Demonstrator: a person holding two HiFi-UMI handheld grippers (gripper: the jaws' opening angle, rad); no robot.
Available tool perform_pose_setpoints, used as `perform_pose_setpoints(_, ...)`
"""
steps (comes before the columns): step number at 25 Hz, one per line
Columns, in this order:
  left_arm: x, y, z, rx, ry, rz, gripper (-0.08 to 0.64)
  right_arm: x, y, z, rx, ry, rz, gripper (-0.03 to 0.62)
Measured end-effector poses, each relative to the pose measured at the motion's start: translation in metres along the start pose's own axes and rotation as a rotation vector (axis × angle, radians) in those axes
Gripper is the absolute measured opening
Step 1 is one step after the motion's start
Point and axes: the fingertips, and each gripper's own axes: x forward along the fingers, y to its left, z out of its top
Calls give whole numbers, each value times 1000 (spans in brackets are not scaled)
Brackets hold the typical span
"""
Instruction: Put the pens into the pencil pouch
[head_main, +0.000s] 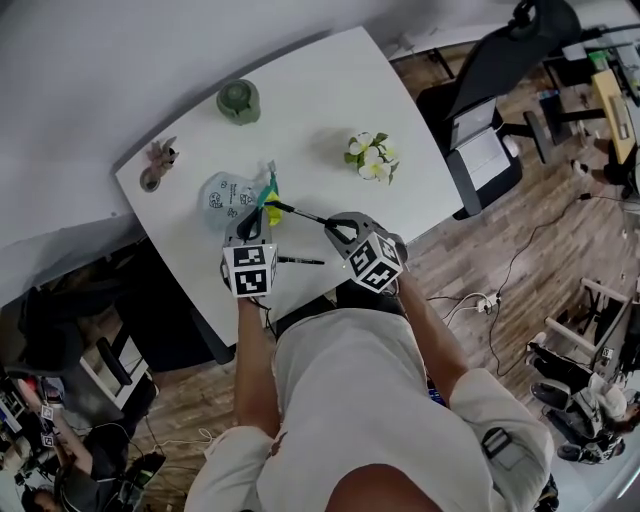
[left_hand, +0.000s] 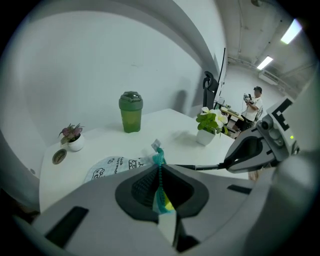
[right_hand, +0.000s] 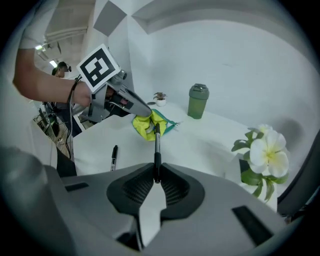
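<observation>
The pencil pouch (head_main: 232, 194) is pale with printed drawings, a teal zip and yellow lining; it lies on the white table (head_main: 300, 110). My left gripper (head_main: 256, 215) is shut on the pouch's open zip edge (left_hand: 159, 172) and holds it lifted. My right gripper (head_main: 338, 228) is shut on a black pen (right_hand: 156, 150). That pen's tip points at the pouch's yellow mouth (right_hand: 147, 125). A second black pen (head_main: 298, 261) lies on the table near the front edge, seen also in the right gripper view (right_hand: 114, 156).
A green lidded cup (head_main: 239, 101) stands at the back. A white-flowered pot plant (head_main: 371, 155) is at the right and a small pink plant (head_main: 158, 155) with a round dish at the left. The table's front edge is close below the grippers.
</observation>
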Motion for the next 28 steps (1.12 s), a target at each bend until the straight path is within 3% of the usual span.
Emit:
perform_pose_setpoints(16,-23,-14,-3,-83,-66,-104,9,50,37,52,-116,-27,131,46)
perform_pose_setpoints(28,-24,-15,-7,-139,-86,-138,9,84,45,80,-74,-100,174,46)
